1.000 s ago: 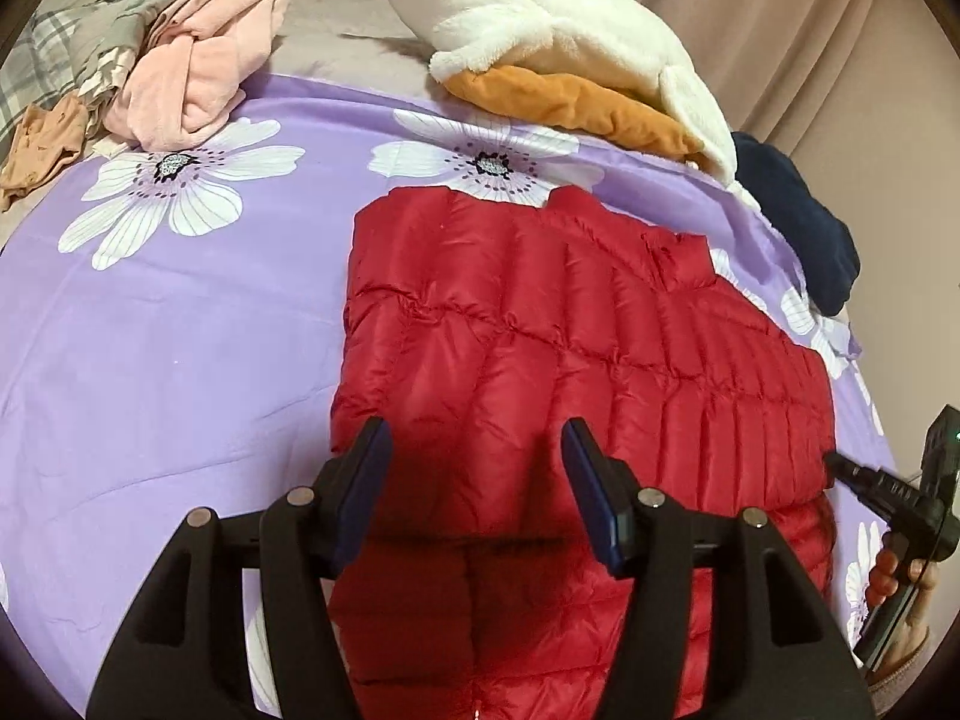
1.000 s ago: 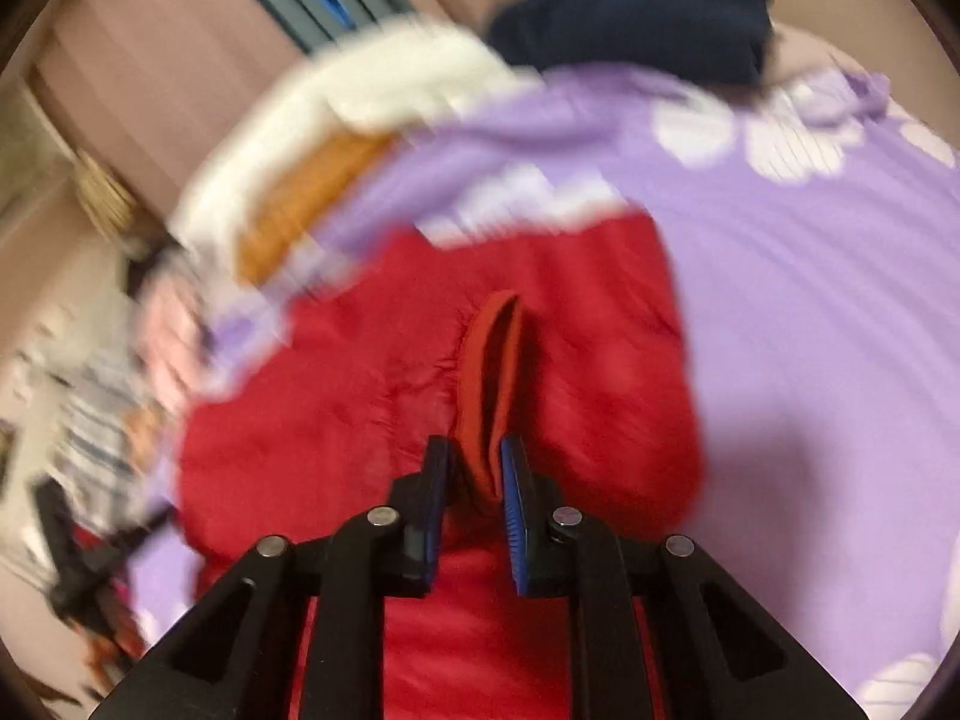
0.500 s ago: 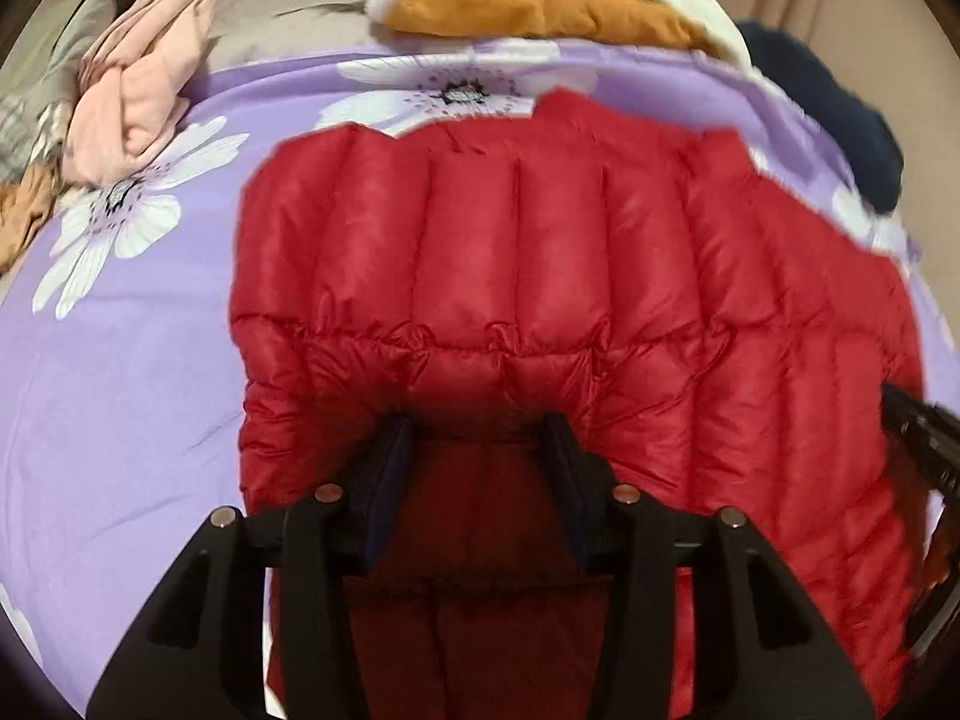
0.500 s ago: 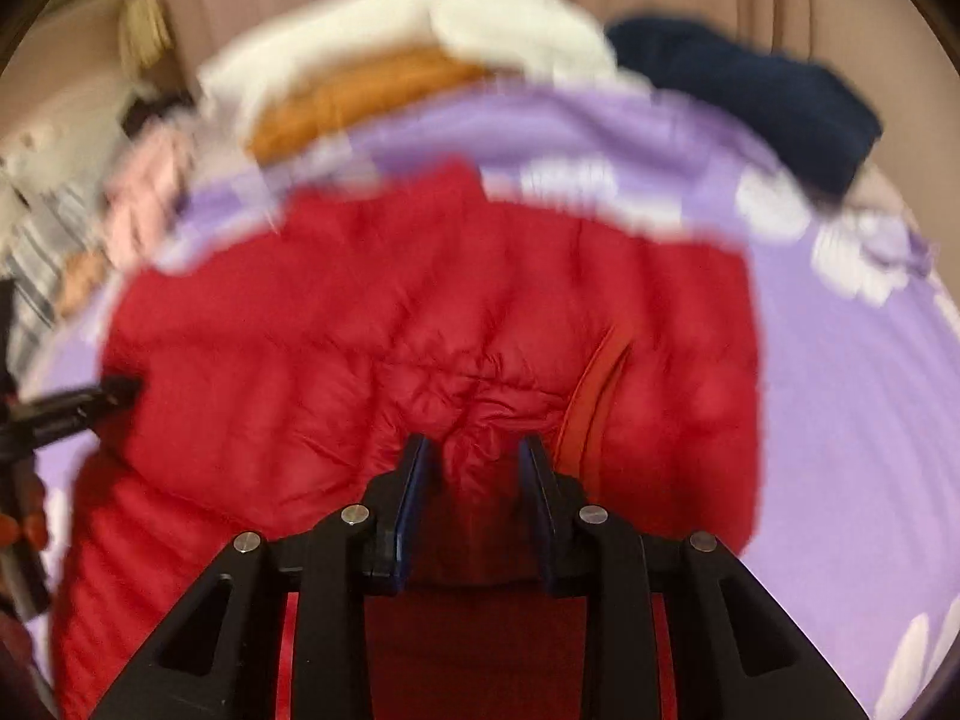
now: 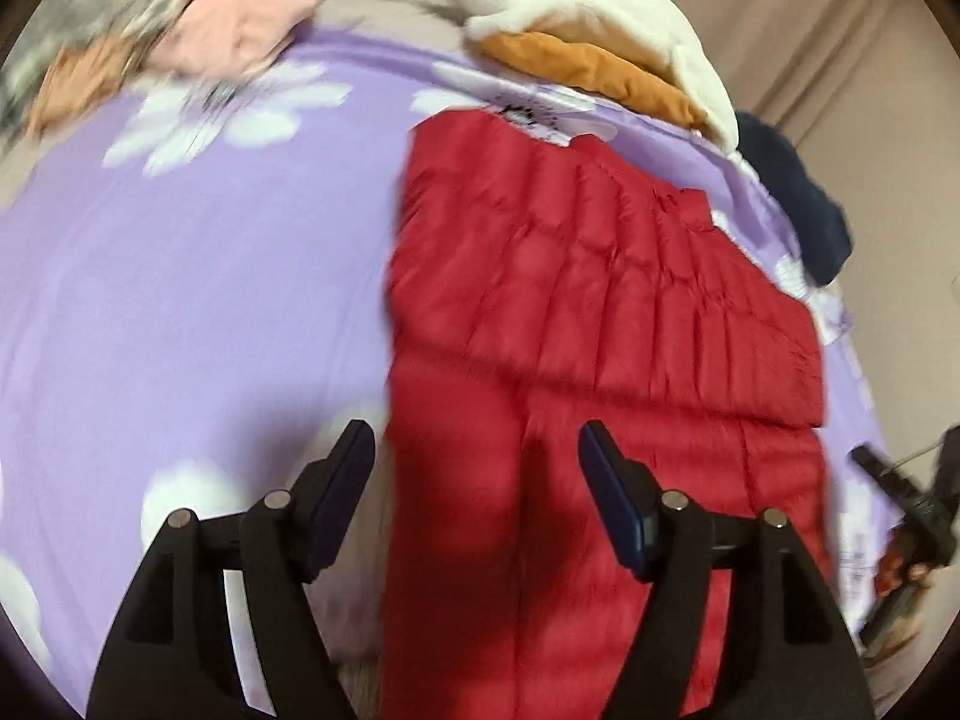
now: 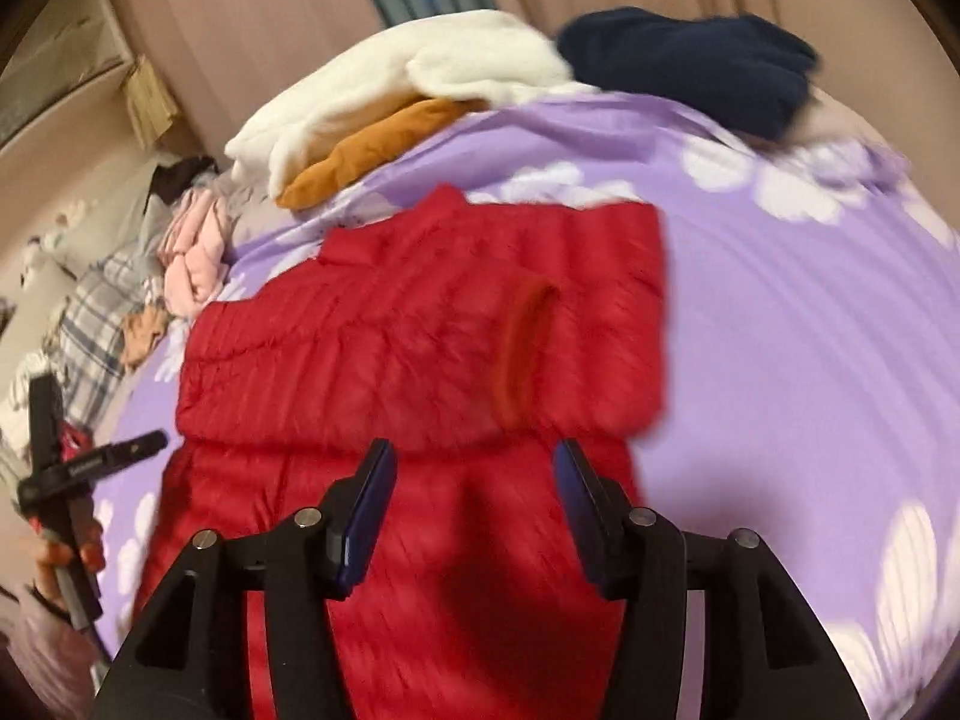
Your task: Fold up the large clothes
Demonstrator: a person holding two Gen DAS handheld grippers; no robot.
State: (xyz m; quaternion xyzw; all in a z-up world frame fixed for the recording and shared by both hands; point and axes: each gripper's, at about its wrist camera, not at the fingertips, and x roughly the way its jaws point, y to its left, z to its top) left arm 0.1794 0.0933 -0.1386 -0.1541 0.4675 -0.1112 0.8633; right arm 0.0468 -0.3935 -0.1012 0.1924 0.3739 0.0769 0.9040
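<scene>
Both claws wide open, nothing held. Left gripper (image 5: 477, 450) hovers over near end of red puffer jacket (image 5: 600, 360); left finger over purple sheet, right finger over red fabric. No contact visible w/ jacket. Right gripper (image 6: 474, 468) same story: spread wide, empty, above lower part of jacket, both fingers over red.

Jacket flat on purple floral bedsheet (image 5: 210, 300), folded: upper layer lies across lower one, fold edge runs crosswise just past fingertips in both views. Orange-lined opening (image 6: 525, 348) (sleeve or armhole, can't tell) visible on top layer in right view, ahead of right finger. Collar end points toward far side of bed.

Far edge of bed: white fleece (image 5: 576, 0) stacked on mustard-orange garment (image 5: 588, 69), touching. Navy garment (image 6: 690, 60) just beside white fleece, at bed edge. Pink clothes (image 5: 246, 18) in far left corner w/ grey plaid item (image 6: 99, 324) and tan piece (image 5: 72, 84) nearby; all well apart from jacket.

Left view: other gripper visible at right edge, off jacket's side, hand on it partly seen. Right view: other gripper at left edge, beside jacket's edge, over sheet. Beige curtain (image 6: 252, 18) behind bed. Frames motion-blurred, fine detail soft.
</scene>
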